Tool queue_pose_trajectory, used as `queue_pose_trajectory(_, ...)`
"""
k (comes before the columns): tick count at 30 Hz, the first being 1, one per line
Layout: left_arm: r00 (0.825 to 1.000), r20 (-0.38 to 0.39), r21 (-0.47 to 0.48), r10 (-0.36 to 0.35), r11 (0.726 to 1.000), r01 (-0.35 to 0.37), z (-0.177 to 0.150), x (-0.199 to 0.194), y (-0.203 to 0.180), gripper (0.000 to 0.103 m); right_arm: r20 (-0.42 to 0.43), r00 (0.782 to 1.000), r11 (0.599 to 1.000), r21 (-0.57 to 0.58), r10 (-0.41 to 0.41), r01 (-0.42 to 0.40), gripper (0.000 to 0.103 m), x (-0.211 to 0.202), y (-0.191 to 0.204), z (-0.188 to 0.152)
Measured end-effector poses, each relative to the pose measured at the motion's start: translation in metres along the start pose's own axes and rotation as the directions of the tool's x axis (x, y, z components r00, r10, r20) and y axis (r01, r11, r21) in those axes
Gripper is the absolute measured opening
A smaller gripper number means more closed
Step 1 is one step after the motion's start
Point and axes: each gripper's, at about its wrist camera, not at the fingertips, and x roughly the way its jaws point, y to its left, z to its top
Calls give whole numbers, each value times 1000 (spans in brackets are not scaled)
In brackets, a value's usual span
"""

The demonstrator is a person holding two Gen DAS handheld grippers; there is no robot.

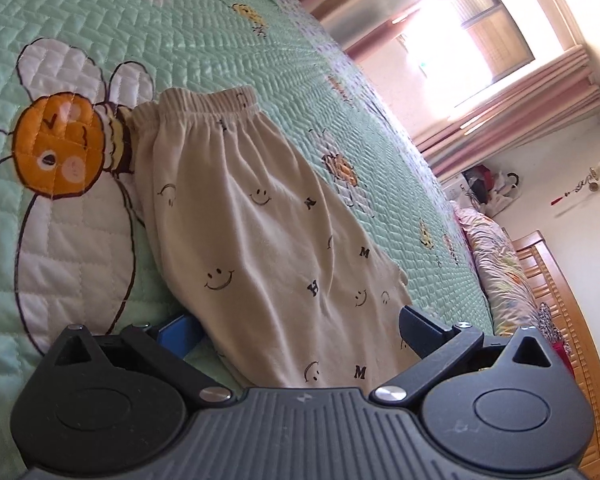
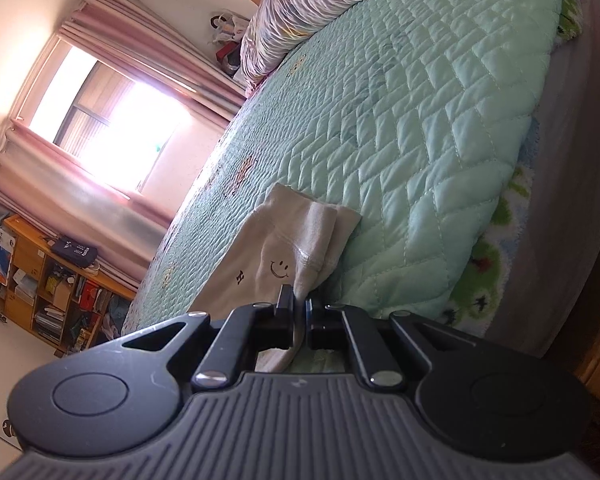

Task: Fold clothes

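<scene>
Cream trousers [image 1: 256,216] printed with smiley faces and letters lie flat on the green quilted bedspread [image 1: 204,28], elastic waistband at the far end. My left gripper [image 1: 296,328] is open, its two fingers spread wide on either side of the near leg part, with the cloth lying between them and no pad pressing on it. In the right wrist view the leg cuffs of the trousers [image 2: 300,236] lie folded on the bedspread [image 2: 420,140]. My right gripper [image 2: 298,312] is shut on an edge of that cloth.
A large bee picture [image 1: 60,144] is stitched into the quilt left of the trousers. Pillows [image 2: 300,12] and a wooden headboard [image 1: 560,300] lie at the bed's end. Pink curtains [image 2: 100,200], a bright window and a wooden shelf unit [image 2: 48,280] stand beyond the bed.
</scene>
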Motion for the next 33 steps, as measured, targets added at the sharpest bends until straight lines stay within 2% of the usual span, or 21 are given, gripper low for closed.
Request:
queue_pose_trajectory(3, 1000, 7, 22, 1, 1000, -1, -1, 0, 0, 89, 0, 1000, 1000, -9, 2, -2, 6, 0, 2, 0)
queue_pose_trajectory(6, 1000, 6, -23, -26, 999, 26, 4, -6, 13, 66, 1, 1000, 1000, -16, 17, -17, 6, -2, 1, 0)
queue_pose_trajectory(8, 999, -4, -50, -34, 998, 34, 6, -4, 21, 39, 6, 1000, 999, -21, 25, -25, 6, -3, 0, -2)
queue_pose_trajectory(9, 1000, -8, -60, -27, 998, 27, 7, -2, 24, 32, 9, 1000, 999, -22, 26, -26, 6, -3, 0, -2)
queue_pose_trajectory(10, 1000, -13, -70, -22, 997, 21, 7, 0, 28, 18, 13, 1000, 999, -26, 26, -26, 6, -3, 0, -3)
queue_pose_trajectory(11, 1000, -13, -81, -24, 996, 23, 6, 1, 30, 14, 15, 1000, 999, -30, 25, -24, 6, -3, 0, -3)
queue_pose_trajectory(15, 999, -21, -105, -27, 994, 25, 6, 2, 34, 15, 17, 999, 999, -22, 27, -27, 6, -4, 0, -2)
queue_pose_trajectory(18, 999, -32, -104, -17, 994, 14, 10, -3, 34, 20, 14, 1000, 1000, -17, 26, -26, 5, -3, -1, -1)
queue_pose_trajectory(20, 1000, -21, -91, -7, 996, 5, 13, -7, 34, 28, 12, 1000, 1000, -16, 25, -24, 5, -3, -1, -1)
queue_pose_trajectory(27, 1000, 13, -107, -18, 994, 20, 19, -3, 40, 30, 8, 1000, 1000, -17, 27, -27, 5, -3, -3, 0)
queue_pose_trajectory(30, 999, 15, -104, -44, 994, 45, 18, -2, 39, 38, 13, 999, 999, -21, 31, -31, 8, -3, -1, -1)
queue_pose_trajectory(31, 999, 13, -104, -43, 994, 45, 18, -1, 38, 37, 13, 999, 999, -28, 30, -30, 8, -3, 0, -1)
queue_pose_trajectory(33, 1000, 7, -98, -25, 995, 26, 19, -1, 38, 18, 15, 999, 999, -43, 28, -28, 7, -2, 2, -1)
